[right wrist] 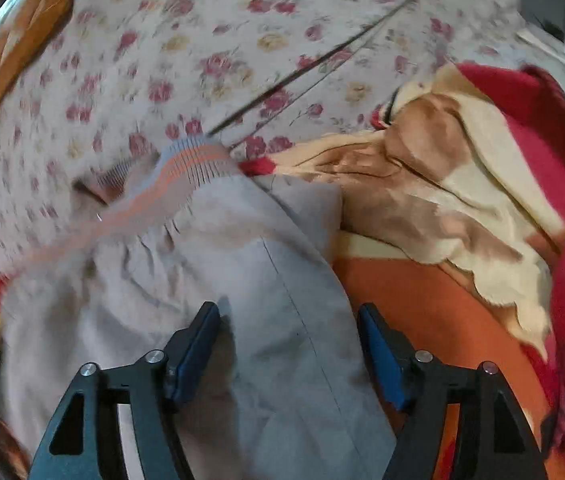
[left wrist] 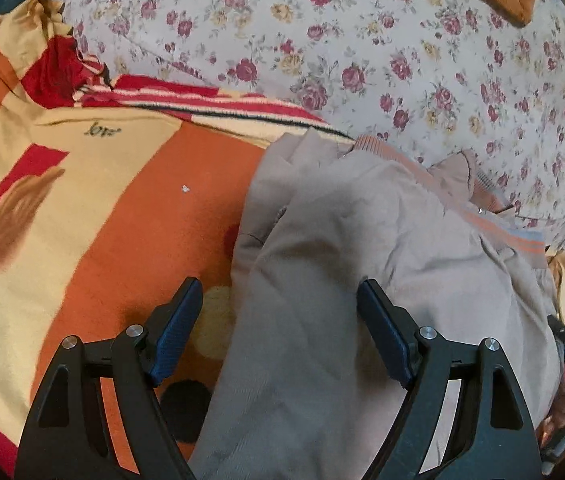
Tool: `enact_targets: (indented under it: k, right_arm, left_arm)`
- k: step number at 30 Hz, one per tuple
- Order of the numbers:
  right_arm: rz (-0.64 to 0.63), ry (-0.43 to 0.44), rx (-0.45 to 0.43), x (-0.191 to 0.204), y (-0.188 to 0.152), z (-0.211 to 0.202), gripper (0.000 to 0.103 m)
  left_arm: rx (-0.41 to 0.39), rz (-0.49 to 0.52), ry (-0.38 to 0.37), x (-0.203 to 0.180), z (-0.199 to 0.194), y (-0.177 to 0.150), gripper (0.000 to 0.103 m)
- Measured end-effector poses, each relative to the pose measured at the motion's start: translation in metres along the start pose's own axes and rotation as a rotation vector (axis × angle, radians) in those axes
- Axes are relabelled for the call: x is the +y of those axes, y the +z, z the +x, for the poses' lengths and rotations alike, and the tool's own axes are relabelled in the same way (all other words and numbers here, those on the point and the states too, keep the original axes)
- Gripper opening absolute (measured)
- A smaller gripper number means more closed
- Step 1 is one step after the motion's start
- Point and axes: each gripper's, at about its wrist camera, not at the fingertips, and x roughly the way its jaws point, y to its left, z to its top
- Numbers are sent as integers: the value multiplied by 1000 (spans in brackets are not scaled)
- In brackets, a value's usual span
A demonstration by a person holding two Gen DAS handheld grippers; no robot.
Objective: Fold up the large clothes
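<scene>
Presently, the beige garment [left wrist: 362, 248] is laid partly folded on the orange patterned blanket [left wrist: 94, 208], with its striped ribbed hem [left wrist: 494, 228] turned toward the floral bedsheet [left wrist: 362, 40] at 12 o'clock; a broad, flat surface is thereby provided for folding. In the left wrist view, the left gripper [left wrist: 280, 308] is held with its jaws apart and nothing between them, the garment's near edge lying between and below the pads, with the left pad over bare blanket at 9 o'clock. This straddling position is judged to prepare a pinch on that edge. In the right wrist view, the right gripper [right wrist: 288, 332] is likewise spread and empty above the garment's [right wrist: 202, 280] seamed panel, its right pad near the cloth's boundary with the blanket [right wrist: 422, 292] at 3 o'clock. A bunched section of blanket [right wrist: 462, 160] is heaped at 2 o'clock, clear of the work. Motion blur obscures the hem in this view.
</scene>
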Motion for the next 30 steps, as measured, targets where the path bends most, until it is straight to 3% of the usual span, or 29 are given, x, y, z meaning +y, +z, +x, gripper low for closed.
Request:
enact_targets:
  k: [7, 12, 13, 16, 20, 24, 27, 30]
  right_arm:
    - [-207, 71, -62, 79, -25, -45, 68]
    - [-373, 122, -43, 114, -48, -18, 68]
    - [-403, 95, -36, 116, -51, -7, 68]
    - [-484, -100, -65, 116, -53, 11, 66]
    - [-342, -71, -115, 77, -25, -10, 66]
    - [-123, -165, -103, 17, -4, -12, 67]
    - [-8, 5, -151, 1, -2, -33, 67]
    - [-55, 186, -216, 26, -7, -57, 67]
  left_arm:
    - [-76, 19, 8, -5, -26, 5, 81]
    - [-61, 59, 74, -11, -15, 4, 81]
    - [-43, 67, 99, -11, -9, 3, 81]
    - [-17, 48, 94, -6, 2, 1, 81]
    - [-18, 51, 97, -8, 2, 1, 82]
    - [-27, 38, 96, -8, 0, 0, 82]
    - [-63, 44, 103, -11, -10, 0, 82]
    - [-105, 60, 118, -13, -16, -1, 81]
